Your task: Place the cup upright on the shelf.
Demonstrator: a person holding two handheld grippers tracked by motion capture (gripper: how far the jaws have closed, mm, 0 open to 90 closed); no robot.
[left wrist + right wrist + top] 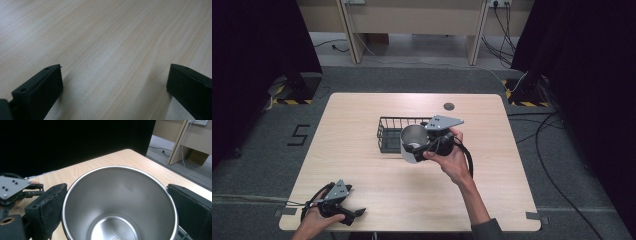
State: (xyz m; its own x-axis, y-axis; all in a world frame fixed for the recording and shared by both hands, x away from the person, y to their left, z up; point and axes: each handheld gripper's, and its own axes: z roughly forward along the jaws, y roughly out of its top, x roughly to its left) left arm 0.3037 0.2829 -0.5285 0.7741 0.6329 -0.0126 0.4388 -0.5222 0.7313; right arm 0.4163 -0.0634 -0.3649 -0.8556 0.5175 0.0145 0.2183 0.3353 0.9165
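A shiny steel cup (412, 143) hangs tilted above the table (362, 110), at the right end of a black wire basket (388, 134). My right gripper (416, 148) is shut on the cup, its black jaws pressed against opposite sides of the rim. In the right gripper view the empty cup (120, 202) sits between the two pads (51, 202), and my right gripper (117, 195) looks straight into it. My left gripper (354, 214) rests at the table's near left corner. In the left gripper view my left gripper (115, 82) stands wide open over bare wood.
A small round grommet (448, 106) sits near the table's far edge. Cables (557, 150) trail on the floor to the right, and dark curtains hang on both sides. The other hand's gripper (15, 188) lies far off on the left in the right gripper view.
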